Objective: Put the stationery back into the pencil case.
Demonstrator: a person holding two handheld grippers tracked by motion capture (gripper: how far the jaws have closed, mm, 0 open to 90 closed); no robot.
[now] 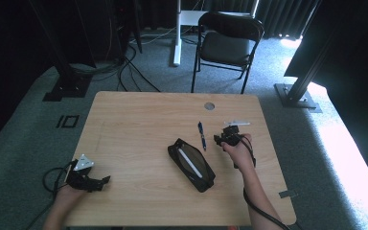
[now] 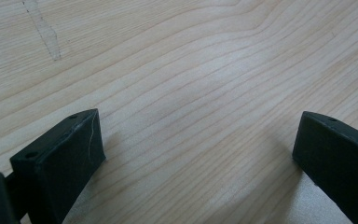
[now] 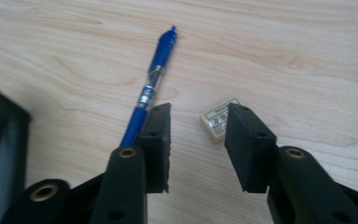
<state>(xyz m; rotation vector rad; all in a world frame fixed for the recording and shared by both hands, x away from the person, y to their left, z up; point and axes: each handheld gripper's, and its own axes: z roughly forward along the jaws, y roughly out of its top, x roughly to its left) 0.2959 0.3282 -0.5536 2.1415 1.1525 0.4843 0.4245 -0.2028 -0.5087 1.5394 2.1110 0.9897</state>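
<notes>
Eraser (image 3: 218, 120) label unreadable; right gripper (image 3: 198, 140) jaws apart near it, left gripper (image 2: 198, 154) jaws wide.

left tool (image 1: 106, 180): black, with a grey three-cornered plate on top and a black cable looping off its back
right tool (image 1: 219, 139): black, with a black cable trailing along the forearm
jaws: flat matt-black blocks with small screw holes, on black arms with brass-lined holes
forearms: bare, no sleeves in sight
</notes>
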